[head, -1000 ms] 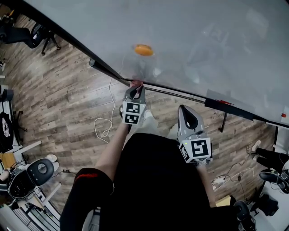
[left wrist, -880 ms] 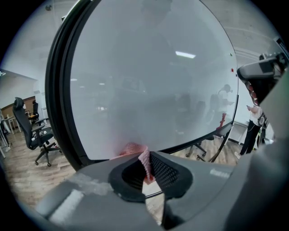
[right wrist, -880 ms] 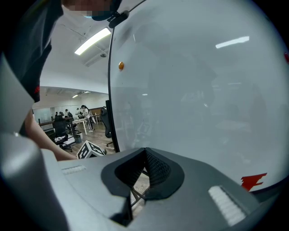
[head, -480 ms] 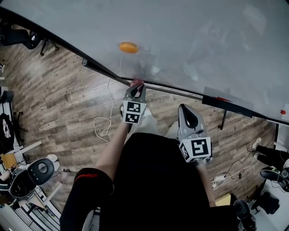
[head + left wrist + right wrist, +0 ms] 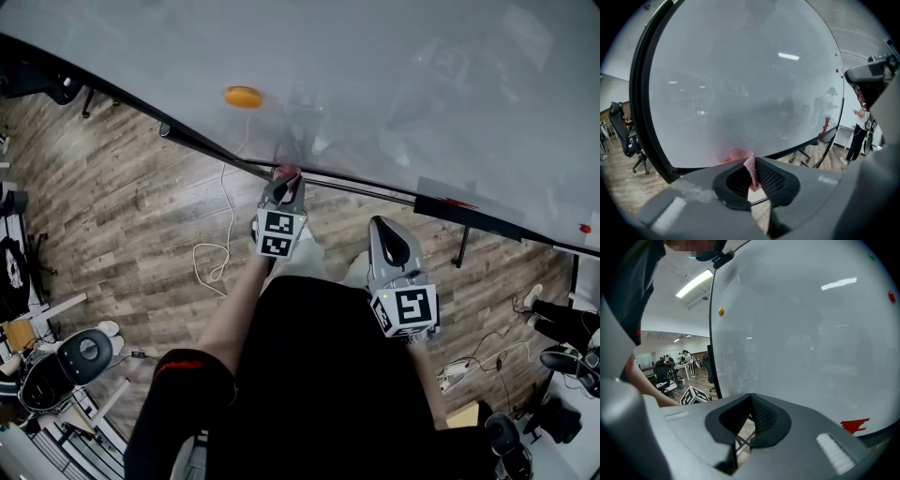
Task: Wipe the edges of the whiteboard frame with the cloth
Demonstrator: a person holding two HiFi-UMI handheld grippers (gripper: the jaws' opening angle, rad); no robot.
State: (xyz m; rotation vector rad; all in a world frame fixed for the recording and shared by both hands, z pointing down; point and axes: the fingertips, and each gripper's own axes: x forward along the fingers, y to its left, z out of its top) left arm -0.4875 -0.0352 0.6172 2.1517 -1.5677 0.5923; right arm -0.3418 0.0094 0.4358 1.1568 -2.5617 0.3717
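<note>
White cable point(image 5: 230, 211) on wood floor point(image 5: 122, 206)

Left gripper point(image 5: 284, 178) slid along frame point(image 5: 211, 150); orange magnet point(image 5: 243, 96) farther.

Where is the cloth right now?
The cloth is pinched in the left gripper, centre of the head view, at the whiteboard's lower frame, below and right of the orange magnet.

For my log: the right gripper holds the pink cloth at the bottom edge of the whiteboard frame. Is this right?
No: the left gripper holds the pink cloth at the bottom edge of the whiteboard frame. The left gripper view shows it between those jaws.
</note>
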